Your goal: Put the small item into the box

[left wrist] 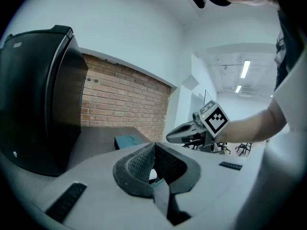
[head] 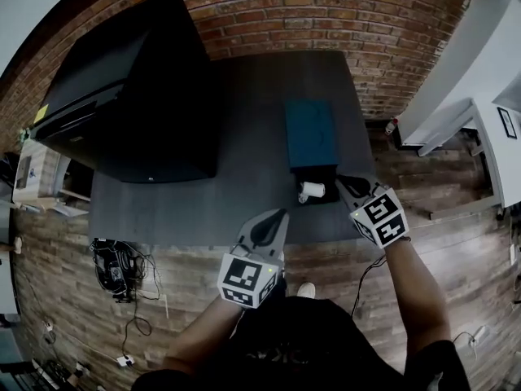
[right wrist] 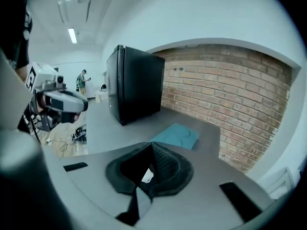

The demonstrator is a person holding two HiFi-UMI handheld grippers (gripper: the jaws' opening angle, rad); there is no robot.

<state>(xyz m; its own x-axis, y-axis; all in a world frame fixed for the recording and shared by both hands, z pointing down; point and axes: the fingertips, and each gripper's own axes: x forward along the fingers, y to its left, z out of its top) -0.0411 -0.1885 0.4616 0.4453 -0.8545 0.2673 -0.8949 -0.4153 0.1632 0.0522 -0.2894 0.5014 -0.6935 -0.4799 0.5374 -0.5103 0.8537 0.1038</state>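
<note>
Left tool (head: 282, 215) and right tool (head: 341, 180) closed, empty.

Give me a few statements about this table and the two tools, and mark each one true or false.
1. The right tool grips the small white item. False: its jaws are closed on nothing, and the item lies at the near end of the teal panel.
2. A big black cabinet stands on the grey table. True.
3. The left tool is wide open. False: its jaws are together.
4. The wall behind the table is brick. True.
</note>
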